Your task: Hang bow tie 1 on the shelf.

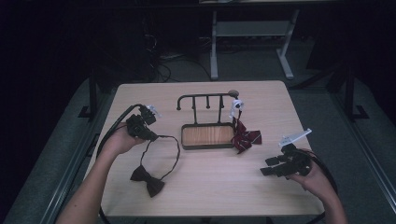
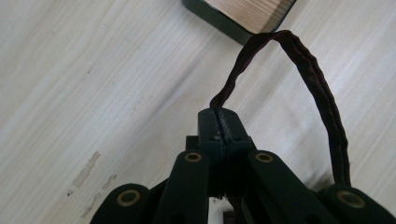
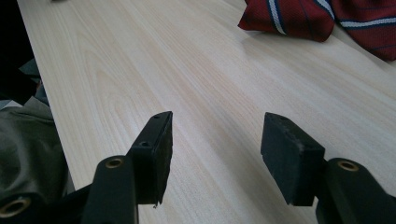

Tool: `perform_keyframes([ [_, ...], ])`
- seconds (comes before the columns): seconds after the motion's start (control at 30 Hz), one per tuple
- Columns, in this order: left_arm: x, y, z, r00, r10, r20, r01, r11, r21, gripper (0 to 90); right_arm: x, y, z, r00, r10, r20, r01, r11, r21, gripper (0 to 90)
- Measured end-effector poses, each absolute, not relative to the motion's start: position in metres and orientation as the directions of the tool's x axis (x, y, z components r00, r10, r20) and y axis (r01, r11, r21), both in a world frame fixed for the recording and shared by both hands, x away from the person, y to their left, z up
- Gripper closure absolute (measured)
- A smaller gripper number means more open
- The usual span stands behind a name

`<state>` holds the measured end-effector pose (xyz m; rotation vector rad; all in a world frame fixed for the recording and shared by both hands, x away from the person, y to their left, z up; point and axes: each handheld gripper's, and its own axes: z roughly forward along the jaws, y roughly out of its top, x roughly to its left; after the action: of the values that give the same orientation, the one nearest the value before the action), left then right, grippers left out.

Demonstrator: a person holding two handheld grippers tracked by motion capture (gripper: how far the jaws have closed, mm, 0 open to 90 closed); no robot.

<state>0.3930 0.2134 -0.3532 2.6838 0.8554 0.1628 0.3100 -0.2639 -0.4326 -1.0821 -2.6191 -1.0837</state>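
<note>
Pale wooden table [image 1: 210, 186]: I have my left gripper [image 2: 219, 122] clamped on the dark bow tie's strap [image 2: 317, 88], left of the rack [image 1: 207, 136]; right gripper [image 3: 215, 154] gapes empty, near right.

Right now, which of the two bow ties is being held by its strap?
The dark brown bow tie near the table's front edge: the left tongs are shut on its strap loop. The red striped bow tie lies untouched by the rack.
</note>
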Motion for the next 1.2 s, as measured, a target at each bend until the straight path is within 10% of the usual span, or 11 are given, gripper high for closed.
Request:
perform_keyframes([
  [1.2, 0.368, 0.21, -0.299, 0.866, 0.497, 0.05, 0.45, -0.819, 0.355, 89.7, 0.311, -0.265, -0.436, -0.737, 0.573, 0.357, 0.657, 0.488, 0.575, 43.5],
])
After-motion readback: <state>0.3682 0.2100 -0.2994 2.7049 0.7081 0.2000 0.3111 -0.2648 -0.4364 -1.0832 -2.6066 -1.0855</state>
